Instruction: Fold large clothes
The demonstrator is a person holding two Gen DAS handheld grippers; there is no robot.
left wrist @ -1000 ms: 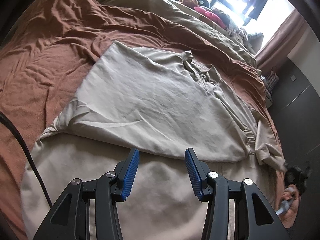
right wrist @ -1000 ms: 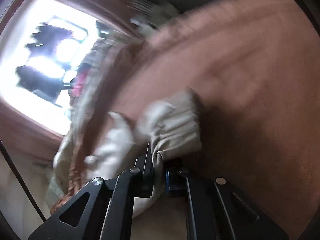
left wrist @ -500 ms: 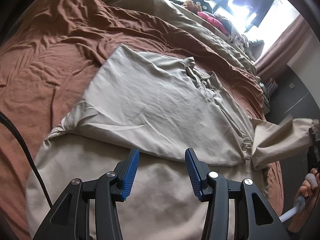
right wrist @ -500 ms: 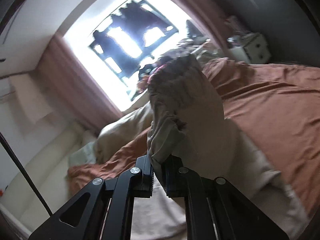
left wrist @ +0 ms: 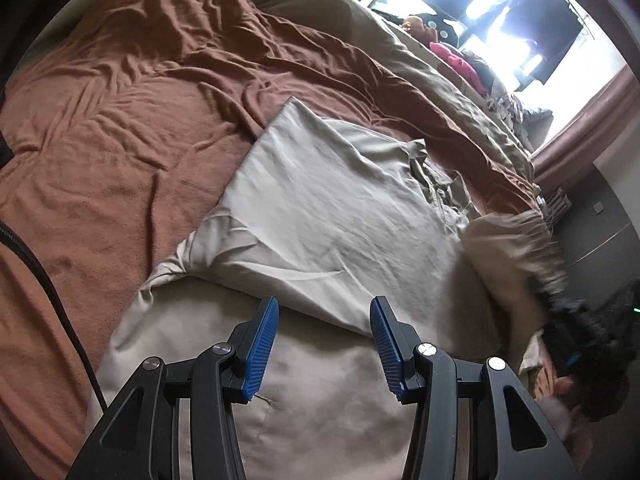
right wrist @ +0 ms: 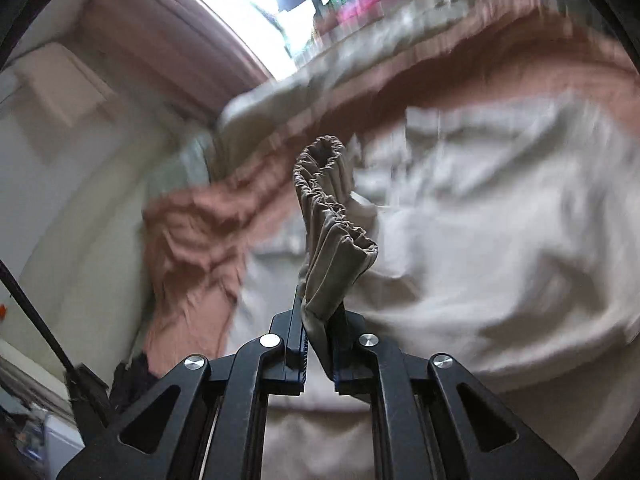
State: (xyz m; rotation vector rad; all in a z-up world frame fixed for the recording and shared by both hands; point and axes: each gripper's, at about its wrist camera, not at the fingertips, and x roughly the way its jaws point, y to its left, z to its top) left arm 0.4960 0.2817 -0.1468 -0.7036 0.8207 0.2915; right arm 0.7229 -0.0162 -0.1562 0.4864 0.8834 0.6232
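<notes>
Beige jacket (left wrist: 320, 216) under spread left gripper (left wrist: 323, 346), cuff (right wrist: 332, 232) in right gripper (right wrist: 318, 344)

In the right wrist view we see the bed (right wrist: 192, 232) and beige garment (right wrist: 500, 240) only as motion smear. In the left wrist view the right gripper (left wrist: 576, 340) is a dark blur, perhaps gripping the sleeve cuff (left wrist: 516, 236).

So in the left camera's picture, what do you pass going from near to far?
Left gripper → beige garment → brown bedsheet → olive duvet → window.
</notes>
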